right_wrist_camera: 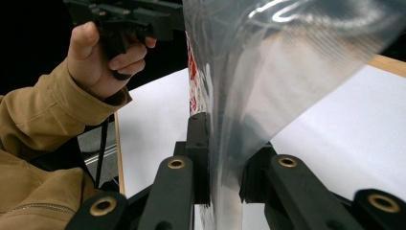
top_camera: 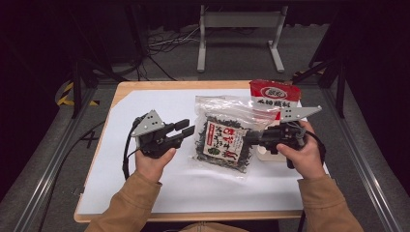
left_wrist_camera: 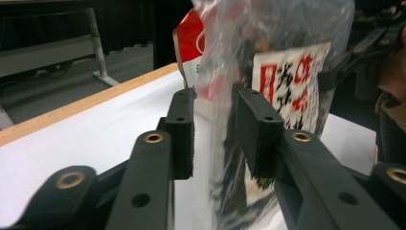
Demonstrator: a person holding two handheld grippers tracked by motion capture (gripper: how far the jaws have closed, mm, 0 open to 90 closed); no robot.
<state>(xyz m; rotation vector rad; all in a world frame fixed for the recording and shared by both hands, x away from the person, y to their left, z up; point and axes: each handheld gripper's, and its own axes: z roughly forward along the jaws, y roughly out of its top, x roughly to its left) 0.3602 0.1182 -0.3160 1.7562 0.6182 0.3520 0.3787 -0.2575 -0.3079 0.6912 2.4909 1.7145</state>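
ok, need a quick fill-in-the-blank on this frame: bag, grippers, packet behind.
The clear plastic zip bag of dark dried seaweed is gripped by the ____ gripper.
The left gripper has its jaws ____, the bag's edge between them.
The packet behind the bag is white and ____.

Missing: right; open; red

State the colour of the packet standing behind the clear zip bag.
The packet is red with a white panel of dark print, clearest in the high view.

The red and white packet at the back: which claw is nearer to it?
Right. The right claw sits just in front of the red and white packet, clamped on the clear bag; the left claw is beyond that bag's far side.
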